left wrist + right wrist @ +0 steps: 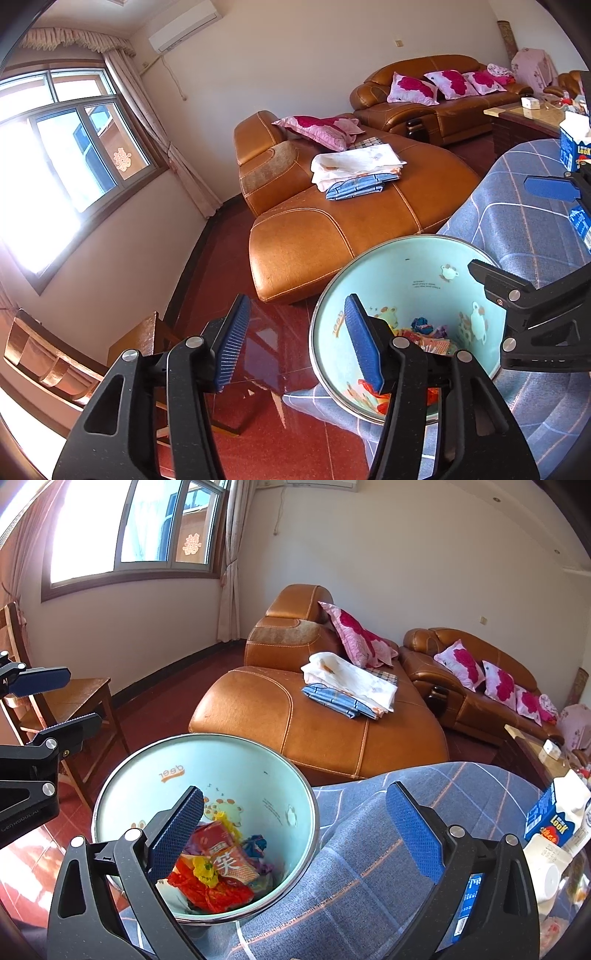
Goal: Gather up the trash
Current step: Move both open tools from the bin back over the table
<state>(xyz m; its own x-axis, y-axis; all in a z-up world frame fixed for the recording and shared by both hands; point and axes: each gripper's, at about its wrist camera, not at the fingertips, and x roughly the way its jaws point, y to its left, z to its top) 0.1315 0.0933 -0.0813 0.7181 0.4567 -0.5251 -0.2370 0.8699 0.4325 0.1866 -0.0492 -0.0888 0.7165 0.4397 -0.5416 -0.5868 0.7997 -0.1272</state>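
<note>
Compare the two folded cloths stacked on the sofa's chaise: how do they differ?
The white cloth lies on top; the blue cloth sits under it, mostly covered. The white cloth is pale with scattered orange marks; the blue cloth has a plaid or striped pattern. The white cloth shows the larger area, and the blue cloth pokes out at the near edge. Both are folded flat on the sofa.

Setting: a home living room. Indicators: tan leather sectional sofa (369,221) with floral pillows (410,88), folded linens (354,166), curtained window (74,140), wall air conditioner (184,26), wooden chair (66,705), glossy red tile floor (258,369).
</note>
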